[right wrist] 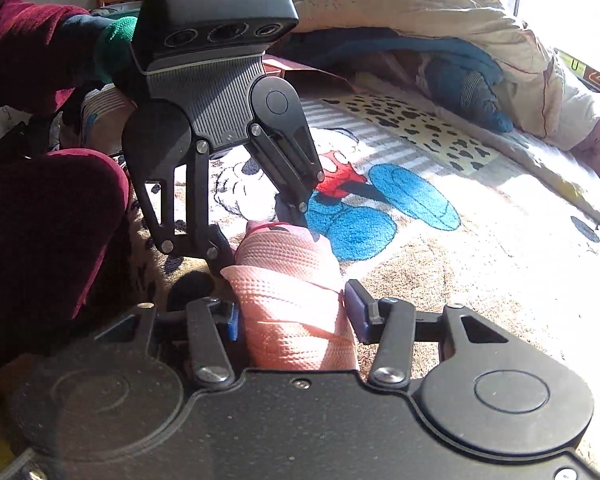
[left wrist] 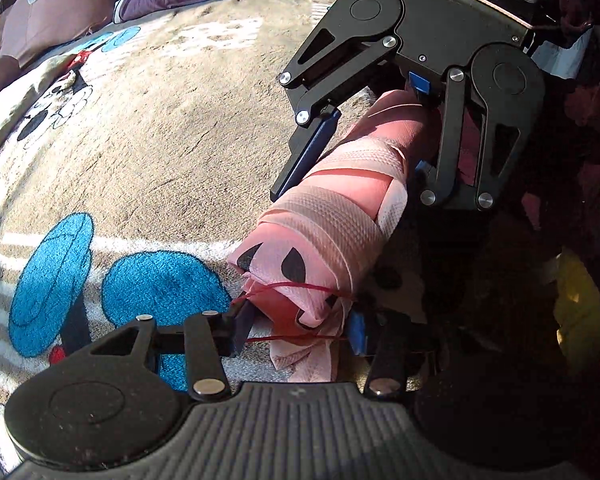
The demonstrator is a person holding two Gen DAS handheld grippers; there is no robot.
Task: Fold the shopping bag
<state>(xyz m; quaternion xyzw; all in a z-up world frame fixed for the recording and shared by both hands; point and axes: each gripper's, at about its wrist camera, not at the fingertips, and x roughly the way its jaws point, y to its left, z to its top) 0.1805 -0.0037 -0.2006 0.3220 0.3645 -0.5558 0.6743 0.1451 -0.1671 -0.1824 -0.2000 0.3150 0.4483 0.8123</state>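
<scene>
- The shopping bag (left wrist: 332, 216) is a pink fabric roll, bound round with bands of its own paler ribbed webbing, lying on a plush blanket (left wrist: 160, 152). In the left wrist view it runs from lower centre up toward the upper right.
- Black teardrop marks show on the roll's near end, and a thin red cord (left wrist: 296, 312) loops around that end.
- In the right wrist view the same roll (right wrist: 296, 304) sits at lower centre, its far end pointing up the frame.
- The left gripper (left wrist: 300, 330) stands at the roll's near end at the bottom of its own view. Its fingers are apart, one on either side of the loose pink fabric; whether the pads press on the fabric I cannot tell.
- The right gripper (right wrist: 294, 318) straddles the other end of the roll. Its fingers are apart; the right pad sits just beside the fabric, and the left pad is close against it in shadow, so I cannot tell whether they touch.
- In the left wrist view the right gripper (left wrist: 372, 160) comes in from the upper right, its fingers on either side of the roll.
- In the right wrist view the left gripper (right wrist: 260, 240) comes down from the upper left over the roll's far end.
- The blanket carries a cartoon mouse print with blue, red and black patches.
- A dark red sleeve (right wrist: 40, 208) fills the left edge of the right wrist view.
- Heaped bedding (right wrist: 440, 40) lies at the upper right, in bright sunlight.
</scene>
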